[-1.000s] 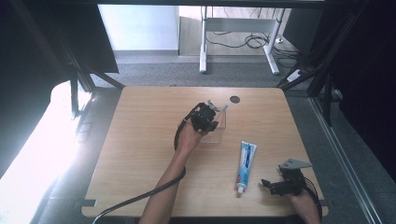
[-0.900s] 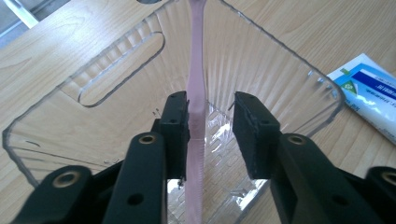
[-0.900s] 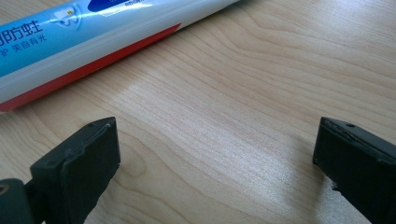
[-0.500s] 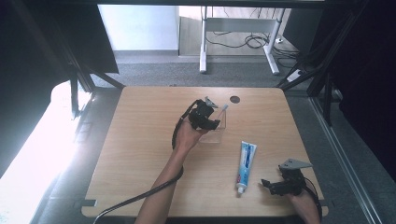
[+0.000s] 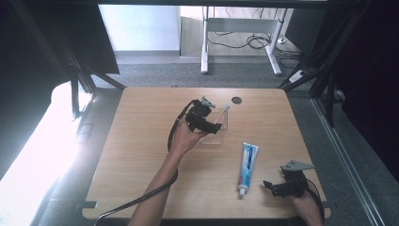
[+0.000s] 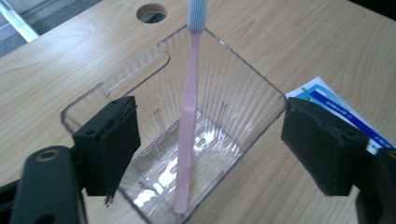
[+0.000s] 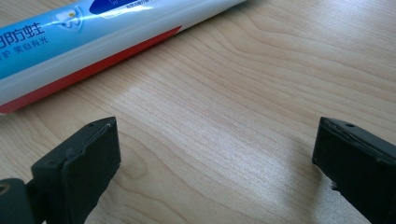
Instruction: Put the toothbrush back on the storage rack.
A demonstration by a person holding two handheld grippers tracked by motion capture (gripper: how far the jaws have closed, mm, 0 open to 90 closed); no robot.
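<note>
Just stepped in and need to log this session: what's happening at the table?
A person works with a pair of tongs in each hand. The left tongs hang open over a clear plastic bin in which a pink toothbrush stands, leaning on the far rim. The right tongs rest open near the table's front edge, beside a toothpaste tube lying flat, untouched.

The wooden table [image 5: 141, 141] is occupying the centre of the high view, with a round cable hole [image 5: 236, 100] lying near its 12 o'clock edge. Grey carpet [image 5: 155, 70] is surrounding it, and strong light [image 5: 33, 155] is washing in at 8 o'clock. A white desk frame [image 5: 240, 33] with loose cables [image 5: 244, 41] is standing at 12 o'clock, while dark panels [image 5: 371, 61] are closing off 3 o'clock.
</note>
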